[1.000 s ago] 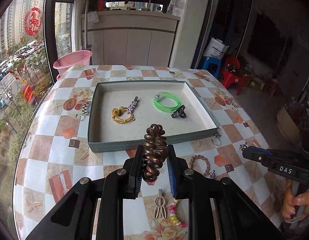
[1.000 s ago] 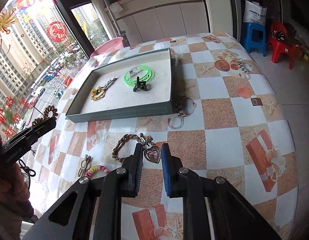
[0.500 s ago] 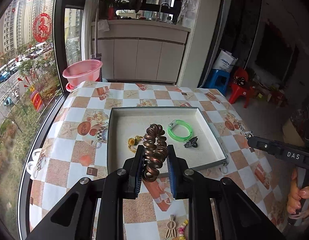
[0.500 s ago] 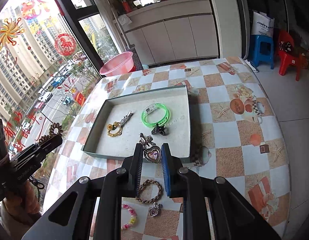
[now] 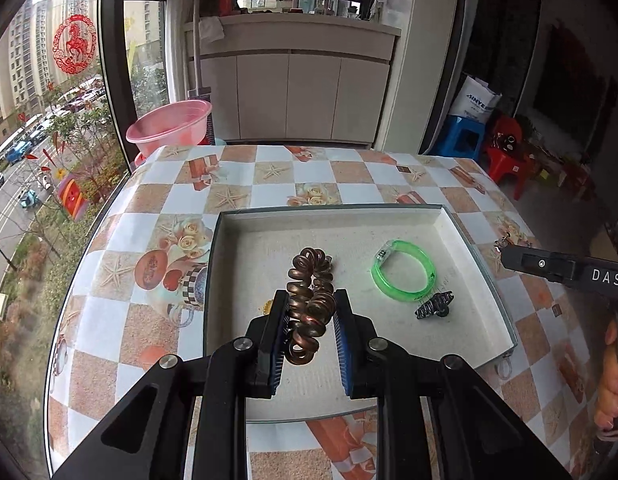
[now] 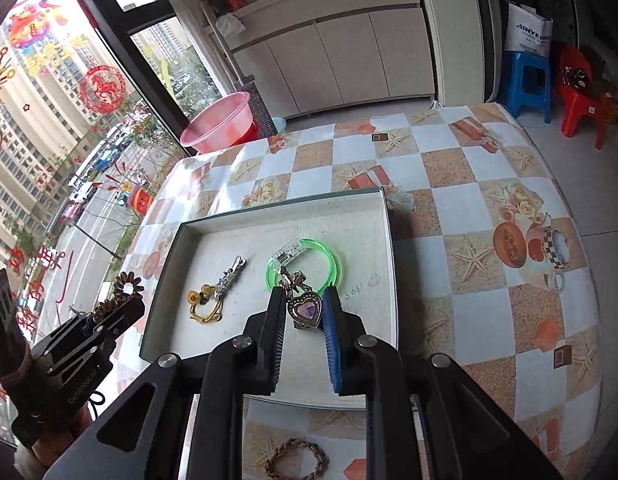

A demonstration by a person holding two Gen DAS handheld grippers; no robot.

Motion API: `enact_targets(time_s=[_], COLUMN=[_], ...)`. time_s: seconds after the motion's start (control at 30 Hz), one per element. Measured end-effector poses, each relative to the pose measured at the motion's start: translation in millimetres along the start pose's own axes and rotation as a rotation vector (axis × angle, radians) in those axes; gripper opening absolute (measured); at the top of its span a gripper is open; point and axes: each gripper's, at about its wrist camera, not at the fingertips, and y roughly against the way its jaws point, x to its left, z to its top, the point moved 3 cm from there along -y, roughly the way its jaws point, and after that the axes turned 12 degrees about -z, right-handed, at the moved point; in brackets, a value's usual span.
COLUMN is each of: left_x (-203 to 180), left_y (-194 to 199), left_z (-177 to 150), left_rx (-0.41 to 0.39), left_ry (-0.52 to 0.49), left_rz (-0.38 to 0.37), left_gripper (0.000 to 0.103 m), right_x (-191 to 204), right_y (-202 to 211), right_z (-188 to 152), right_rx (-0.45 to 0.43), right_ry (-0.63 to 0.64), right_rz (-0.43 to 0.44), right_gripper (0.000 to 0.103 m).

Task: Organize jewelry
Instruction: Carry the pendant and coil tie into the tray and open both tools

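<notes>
- Already in the tray [image 5: 449, 216]: a green bangle [image 5: 403, 271], a dark claw clip [image 5: 435, 306], and — seen from the right wrist — a silver clip [image 6: 231, 276] beside a yellow tie [image 6: 205, 306].
- Left gripper [image 5: 309, 320] is clamped on a coil tie [image 5: 311, 300], held above the tray floor; not yet let go.
- Right gripper [image 6: 305, 312] is clamped on a heart pendant [image 6: 306, 309], also above the tray, near the bangle from its own view.
- Left on the table, by what shows: a braided bracelet [image 6: 295, 458] just outside the tray's near wall. Anything nearer the person is hidden by the grippers, so I judge the task a little past halfway once these two pieces drop.
- Materials: the coil tie is a bronze, glossy spiral cord, springy-looking and squeezed narrow between the pads.
- The pendant is a metal heart frame with a pale pink centre, its small chain bunched above it.
- The bangle is translucent plastic with a clear clasp block.
- The tray is shallow and rectangular — grey-green walls, a pale, grainy lining.
- The bracelet is a tan, rope-like plait in a loop.
</notes>
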Motion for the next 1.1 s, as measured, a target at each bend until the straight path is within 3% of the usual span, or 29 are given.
enact_targets(time_s=[0.33,0.73,0.77,0.8,0.87,1.0,1.1], left_x=[3,3,3,2,1,0,-2], left_y=[-53,-74,-75,-75,-73,-71,-66], left_z=[-11,-24,-25,-26,-26,-25,-23], left_rx=[0.075,0.118,0.121,0.121,0.095,0.091,0.080], left_ry=[-0.037,-0.084,-0.087,-0.091,-0.098,-0.093,-0.093], left_rz=[0.049,0.115,0.118,0.125,0.147,0.139,0.147], left_gripper=[0.035,0.036,0.043,0.059,0.077,0.077,0.077], right_x=[-4,-5,-5,-5,-5,-3,-4], right_y=[-67,-92,-92,-92,-92,-86,-76], right_z=[-4,-13,-13,-13,-13,-12,-10], right_rx=[0.079,0.114,0.116,0.115,0.113,0.093,0.069], right_ry=[0.036,0.055,0.058,0.054,0.038,0.031,-0.005], right_rz=[-0.098,-0.123,-0.121,-0.115,-0.101,-0.076,-0.048], right_gripper=[0.020,0.021,0.022,0.024,0.029,0.052,0.055])
